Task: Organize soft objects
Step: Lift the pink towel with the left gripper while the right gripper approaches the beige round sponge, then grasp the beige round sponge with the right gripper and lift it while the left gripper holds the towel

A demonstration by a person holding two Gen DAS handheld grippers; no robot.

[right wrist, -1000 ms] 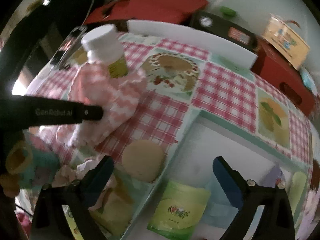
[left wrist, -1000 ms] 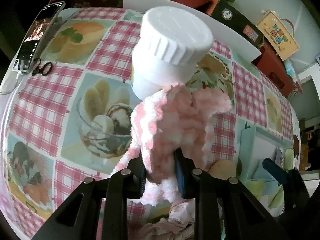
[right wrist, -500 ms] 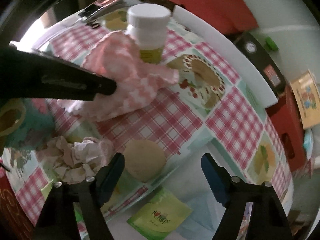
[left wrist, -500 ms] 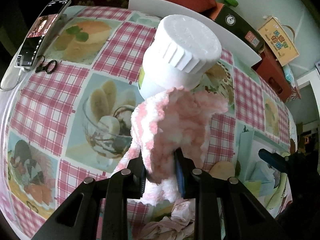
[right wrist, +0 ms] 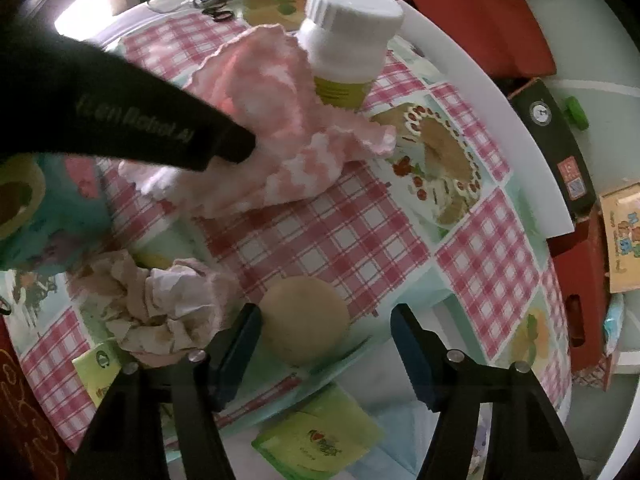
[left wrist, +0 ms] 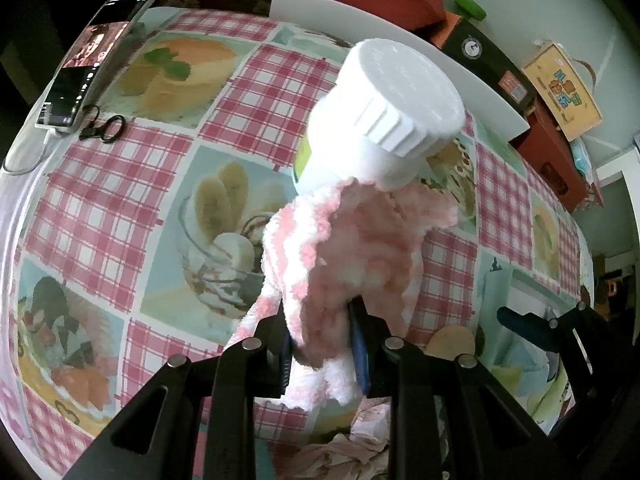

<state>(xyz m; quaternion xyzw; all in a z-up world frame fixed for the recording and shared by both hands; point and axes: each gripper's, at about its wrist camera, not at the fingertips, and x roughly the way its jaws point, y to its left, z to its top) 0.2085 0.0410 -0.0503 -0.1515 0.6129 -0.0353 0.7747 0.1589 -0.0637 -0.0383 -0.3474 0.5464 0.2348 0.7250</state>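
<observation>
My left gripper [left wrist: 322, 346] is shut on a fluffy pink-and-white sock [left wrist: 352, 256] and holds it next to a white-capped bottle [left wrist: 384, 116]. In the right wrist view the sock [right wrist: 280, 128] drapes beside the bottle [right wrist: 348, 40], with the left gripper's black finger [right wrist: 160, 128] on it. My right gripper [right wrist: 326, 344] is open, its jaws either side of a round tan sponge [right wrist: 306, 320] on the checked tablecloth. A crumpled pink-beige cloth [right wrist: 160, 308] lies just left of the right gripper.
A mint box [right wrist: 448, 304] holds green packets [right wrist: 320, 440] at the lower right. A phone [left wrist: 92, 68] and a black clip [left wrist: 102, 128] lie at the far left. A white board [left wrist: 400, 52], red boxes and a teal cup [right wrist: 36, 208] border the table.
My right gripper has swung left and down, so its open jaws now flank the tan sponge. My left gripper has kept hold of the sock, shifting slightly beside the bottle.
</observation>
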